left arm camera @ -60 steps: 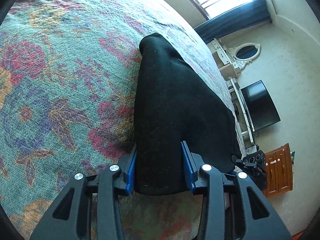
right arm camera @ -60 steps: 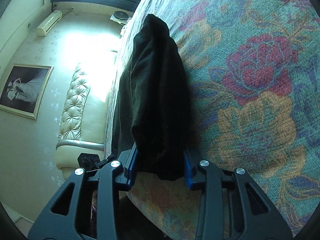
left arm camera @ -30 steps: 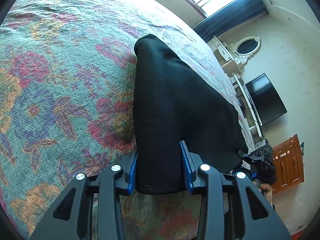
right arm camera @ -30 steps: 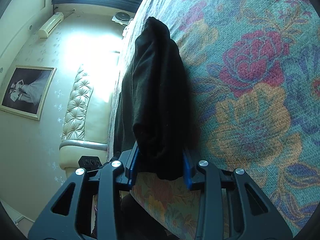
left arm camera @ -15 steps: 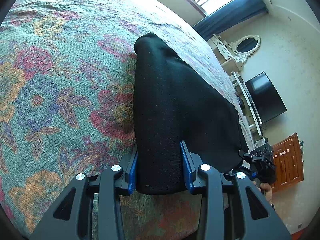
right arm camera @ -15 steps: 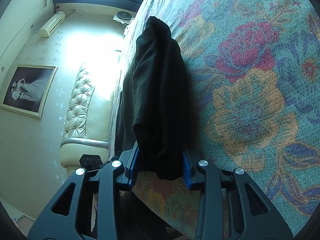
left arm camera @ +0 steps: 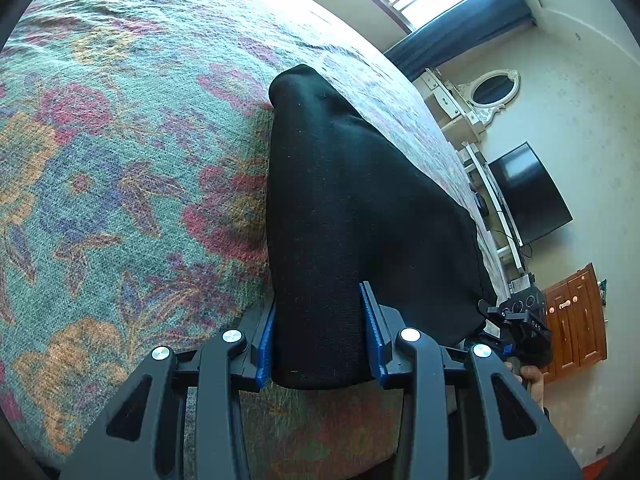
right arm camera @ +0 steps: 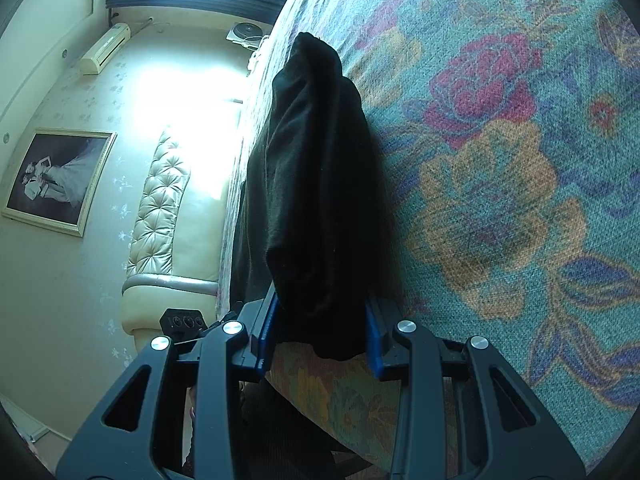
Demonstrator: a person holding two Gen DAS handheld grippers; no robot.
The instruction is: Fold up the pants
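Pants [left arm camera: 352,216] on floral bedspread [left arm camera: 120,184], bedroom

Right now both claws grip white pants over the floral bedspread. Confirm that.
One thing is wrong: the pants are black, not white, as the left wrist view shows. The rest holds: the left claw and the right claw each clamp them over the floral bedspread.
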